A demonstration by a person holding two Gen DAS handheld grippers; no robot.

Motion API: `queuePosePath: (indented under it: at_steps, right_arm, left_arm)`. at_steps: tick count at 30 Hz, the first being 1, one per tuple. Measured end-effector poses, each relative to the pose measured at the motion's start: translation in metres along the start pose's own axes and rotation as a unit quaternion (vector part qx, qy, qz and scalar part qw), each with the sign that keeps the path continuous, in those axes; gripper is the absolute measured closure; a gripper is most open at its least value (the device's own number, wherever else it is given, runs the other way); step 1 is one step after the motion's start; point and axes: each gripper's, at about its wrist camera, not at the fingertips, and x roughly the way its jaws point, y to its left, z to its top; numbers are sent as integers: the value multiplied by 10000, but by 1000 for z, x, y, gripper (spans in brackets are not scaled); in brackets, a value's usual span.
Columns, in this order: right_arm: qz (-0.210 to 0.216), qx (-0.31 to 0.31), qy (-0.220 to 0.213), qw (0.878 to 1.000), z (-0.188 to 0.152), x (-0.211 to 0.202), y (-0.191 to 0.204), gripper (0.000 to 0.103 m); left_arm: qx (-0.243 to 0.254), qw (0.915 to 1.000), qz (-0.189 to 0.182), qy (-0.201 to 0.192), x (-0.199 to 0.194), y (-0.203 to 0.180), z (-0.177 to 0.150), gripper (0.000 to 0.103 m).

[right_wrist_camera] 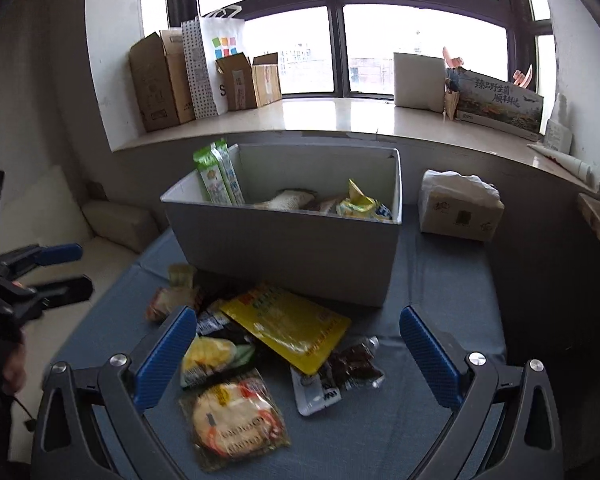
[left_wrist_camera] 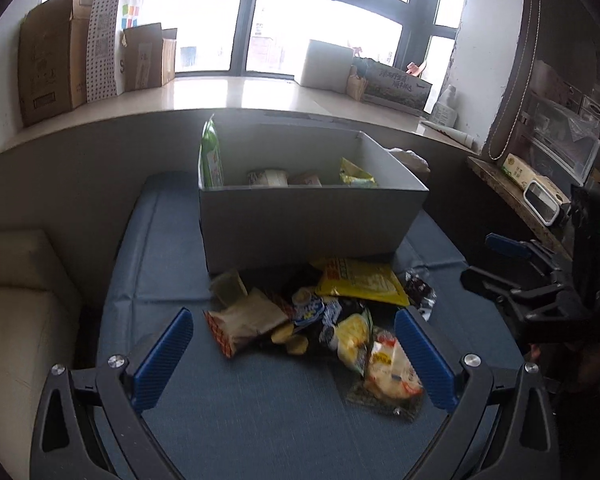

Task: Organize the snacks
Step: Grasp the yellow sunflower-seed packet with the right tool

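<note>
A grey box point(left_wrist_camera: 300, 224) stands on the blue mat point(left_wrist_camera: 160, 264) and holds several snacks, with a green packet point(left_wrist_camera: 211, 152) upright at its left end. A pile of snack packets lies in front of it, including a large yellow bag point(left_wrist_camera: 360, 282) and a round orange-white pack point(left_wrist_camera: 392, 372). My left gripper point(left_wrist_camera: 294, 354) is open and empty, above the near side of the pile. My right gripper point(right_wrist_camera: 296, 358) is open and empty over the pile, with the yellow bag point(right_wrist_camera: 288, 326), the round pack point(right_wrist_camera: 236, 420) and a dark packet point(right_wrist_camera: 340, 372) between its fingers. The box point(right_wrist_camera: 292, 248) stands behind.
A tissue box point(right_wrist_camera: 460, 208) stands right of the grey box. Cardboard boxes point(right_wrist_camera: 160, 80) and a paper bag point(right_wrist_camera: 216, 64) line the windowsill. A cream cushion point(left_wrist_camera: 16, 320) lies left of the mat. A wooden shelf point(left_wrist_camera: 512, 196) with a carton is at the right.
</note>
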Motion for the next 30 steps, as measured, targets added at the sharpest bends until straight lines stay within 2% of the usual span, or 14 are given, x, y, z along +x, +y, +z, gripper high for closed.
queuePosePath:
  at_steps: [4,7,9,12,17,20,22,23,24,25,27,28,30]
  right_arm:
    - [-482,-630,495,9956,-31,27,15,0]
    - [-830,-1432,641,9841,-40,50,29,0]
    - [-1128,-1754,631,9760,-38,65,33,0]
    - [-1296,-2191,646,9649,-31,84,38,0]
    - [-1300,-3007,831,9412,-31,115,47,0]
    - [-1367,-3213,803,9336,-24,124,45,1]
    - [-1335,-3263,833,9321,-20,130,40,8]
    - [-1342,-3235,853,9328,-17,133,38,17]
    - [-1266,-3191,939,9345,-14,137,35,31]
    - [-1186,-3162,1034,9355,-12,142,34,37]
    - [-1038,-3095,1222,9373,-9,152,31,62]
    - [-917,-3030,1288,9398,-8,155,30,70]
    - [-854,-2892,1310,9444,-5,155,29,74]
  left_arm:
    - [-137,9997,-4,178,4,6,-18,0]
    - [-178,9996,10,221,5,9,-22,0]
    - [-202,9996,22,193,4,10,-22,0]
    - [-242,9995,1,195,3,13,-23,0]
    - [-287,9993,46,248,4,17,-26,0]
    - [-318,9990,59,293,6,20,-29,0]
    - [-337,9989,79,319,6,21,-30,0]
    - [-342,9989,81,321,7,21,-31,0]
    - [-345,9988,70,329,8,21,-31,0]
    - [-340,9988,63,343,9,21,-31,0]
    - [-308,9988,101,371,12,21,-32,0]
    - [-293,9987,132,393,13,21,-32,0]
    - [-295,9986,161,420,15,23,-32,0]
